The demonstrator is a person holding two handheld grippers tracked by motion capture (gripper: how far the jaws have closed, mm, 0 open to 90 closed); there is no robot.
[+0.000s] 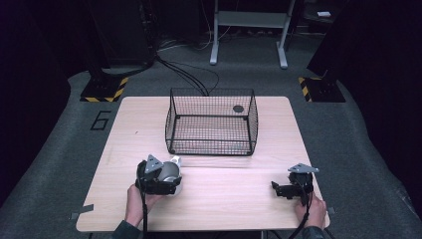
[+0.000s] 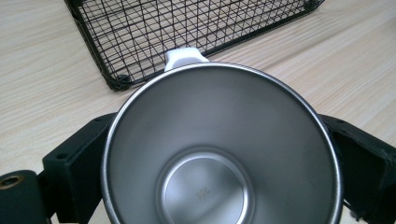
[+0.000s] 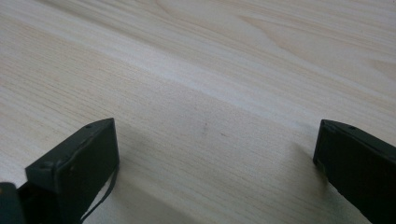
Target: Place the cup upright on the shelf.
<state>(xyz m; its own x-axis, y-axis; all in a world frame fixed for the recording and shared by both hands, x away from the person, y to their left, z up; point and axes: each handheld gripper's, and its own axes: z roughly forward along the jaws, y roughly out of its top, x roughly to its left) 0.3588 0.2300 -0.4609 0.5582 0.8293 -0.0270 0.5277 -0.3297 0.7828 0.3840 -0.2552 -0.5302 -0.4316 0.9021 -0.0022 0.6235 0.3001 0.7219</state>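
A: What is the left gripper doing?

B: It is holding a steel cup, one jaw pressing on each side of the cup's wall. The left gripper view is looking straight down into the cup, which is empty, and its white handle is pointing away from the gripper, toward the basket.

A: So which step is this?

B: I am judging it as the carry. The cup is already gripped and sitting just ahead of the hand, over the near part of the worktop, with the wire basket lying farther ahead. Whether the cup is resting on the wood or lifting clear of it, I cannot tell.

A: And the right gripper?

B: It is standing idle, well off to the side of the left one. Its jaws are spread wide with nothing between them, and bare wood is showing ahead of it in the right gripper view.

A: What is the next move asking for?

B: Probably raising the cup enough to clear the basket's near wall, which is standing tall just ahead of the handle, then travelling forward and lowering inside. The smooth steel is likely slippery, so the grip needs keeping firm while tilting.
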